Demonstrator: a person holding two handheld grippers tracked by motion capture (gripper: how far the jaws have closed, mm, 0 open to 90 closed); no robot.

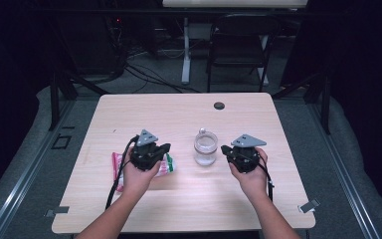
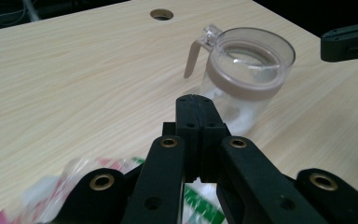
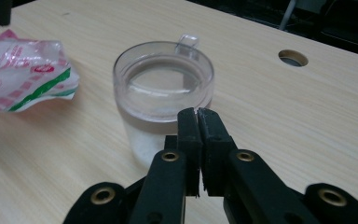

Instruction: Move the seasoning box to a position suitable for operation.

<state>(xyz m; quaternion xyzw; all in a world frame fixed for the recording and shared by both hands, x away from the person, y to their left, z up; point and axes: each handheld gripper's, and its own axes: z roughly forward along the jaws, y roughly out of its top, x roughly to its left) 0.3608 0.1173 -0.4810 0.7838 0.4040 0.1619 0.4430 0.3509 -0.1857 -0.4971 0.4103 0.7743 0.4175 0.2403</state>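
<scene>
Forearms enter from the bottom of the high view, one hand on each tool. Left gripper sits over the near-left of the wooden table, above a crinkled plastic packet printed pink, white and green; right gripper is just right of the jar.

Clear plastic jar stands upright near the table's middle, between the two grippers, long axis vertical, mouth up. White residue or powder low inside. Tan-brown collar rings the top, seen in the left gripper view, with a tan lever-like handle and small clear tab pointing toward the far edge, roughly at the round cable hole.

Left gripper: jaws clenched flat together, nothing between them, tips short of the jar, packet blurred beneath. Right gripper: jaws pressed together with only a hairline seam, empty, tips just before the jar wall; contact cannot be told. Packet lies flat beyond, well apart from the jar.

Folding chair on the floor beyond the table.
</scene>
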